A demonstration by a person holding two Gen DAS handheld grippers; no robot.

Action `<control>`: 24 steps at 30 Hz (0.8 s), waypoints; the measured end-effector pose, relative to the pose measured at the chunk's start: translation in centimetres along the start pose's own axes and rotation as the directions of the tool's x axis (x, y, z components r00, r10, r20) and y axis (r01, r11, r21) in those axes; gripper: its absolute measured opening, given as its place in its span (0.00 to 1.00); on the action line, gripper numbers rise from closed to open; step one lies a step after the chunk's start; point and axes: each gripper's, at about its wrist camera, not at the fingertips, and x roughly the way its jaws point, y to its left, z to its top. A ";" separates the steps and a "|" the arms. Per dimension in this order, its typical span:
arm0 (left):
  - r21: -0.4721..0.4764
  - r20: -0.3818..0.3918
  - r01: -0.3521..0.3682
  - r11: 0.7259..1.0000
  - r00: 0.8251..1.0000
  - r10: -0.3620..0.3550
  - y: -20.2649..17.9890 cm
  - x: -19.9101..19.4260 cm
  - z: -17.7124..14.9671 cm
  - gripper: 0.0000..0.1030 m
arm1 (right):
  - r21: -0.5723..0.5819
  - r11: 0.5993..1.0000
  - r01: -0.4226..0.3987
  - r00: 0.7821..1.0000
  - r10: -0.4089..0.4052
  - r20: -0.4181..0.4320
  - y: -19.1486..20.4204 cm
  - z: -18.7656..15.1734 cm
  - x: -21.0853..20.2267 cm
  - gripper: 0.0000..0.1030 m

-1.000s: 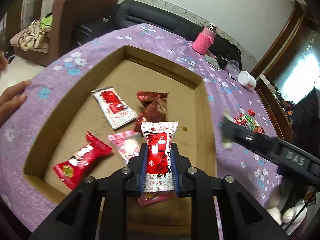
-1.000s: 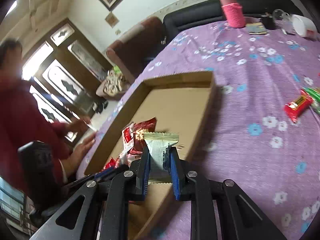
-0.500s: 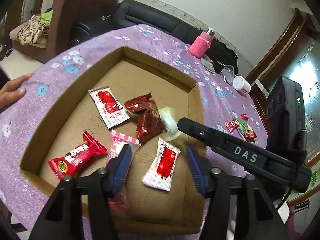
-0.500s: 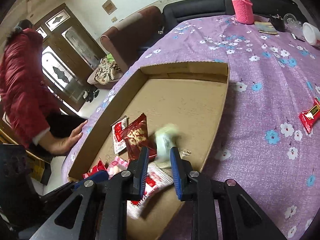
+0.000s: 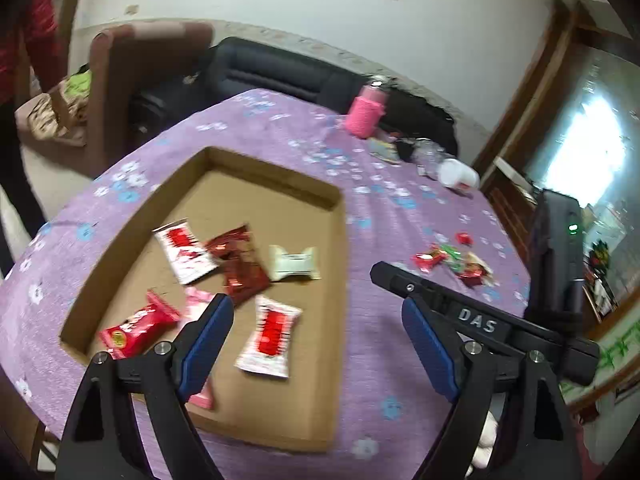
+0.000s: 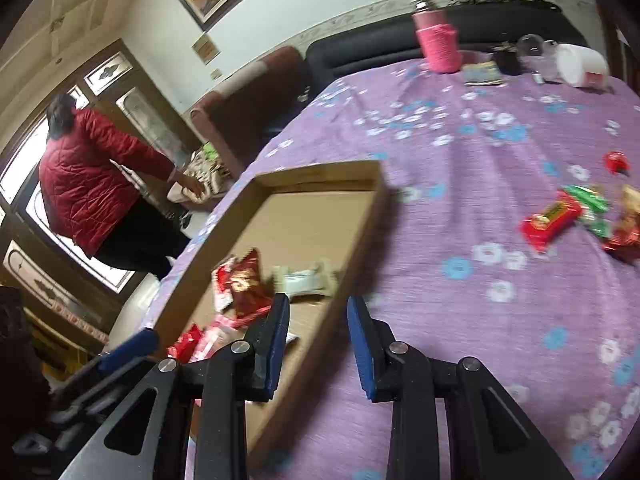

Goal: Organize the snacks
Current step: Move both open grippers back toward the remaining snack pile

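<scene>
A shallow cardboard box (image 5: 338, 264) lies on the purple flowered tablecloth (image 5: 400, 208). Inside lie several snack packets: a white-and-red one (image 5: 270, 330), a pale green one (image 5: 294, 263), a dark red one (image 5: 240, 264), another white-and-red one (image 5: 182, 249), a red one (image 5: 136, 326). My left gripper (image 5: 318, 322) is open and empty above the box's near right corner. My right gripper (image 6: 318, 316) is open and empty over the box's right wall (image 6: 352, 240); the pale green packet (image 6: 306, 278) lies just beyond it. Loose snacks (image 6: 552, 218) lie on the cloth to the right.
A pink bottle (image 6: 436, 40), a white cup (image 6: 580, 64) and small items stand at the table's far edge. A person in a red jacket (image 6: 88, 176) stands left of the table by an armchair (image 5: 132, 80). A black sofa (image 5: 280, 76) is behind.
My left gripper opened and dropped the white-and-red packet into the box. My right gripper opened and let the pale green packet fall into the box. Both grippers pulled back and up.
</scene>
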 end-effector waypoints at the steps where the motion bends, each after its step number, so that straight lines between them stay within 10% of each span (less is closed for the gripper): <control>1: 0.010 -0.008 0.007 1.000 1.000 -0.007 -0.4 0.0 -0.1 0.83 | 0.005 1.000 0.010 1.000 -0.010 0.009 -0.7 -0.1 -0.6 0.32; 17: 0.082 -0.188 0.150 0.985 0.973 -0.133 -5.9 3.4 -3.5 0.83 | 0.287 0.919 0.272 0.934 -0.324 0.152 -17.5 1.5 -12.4 0.32; 24: 0.107 -0.214 0.151 0.983 0.969 -0.126 -6.7 4.6 -4.0 0.83 | 0.291 0.929 0.228 0.952 -0.275 0.133 -18.8 3.4 -10.5 0.31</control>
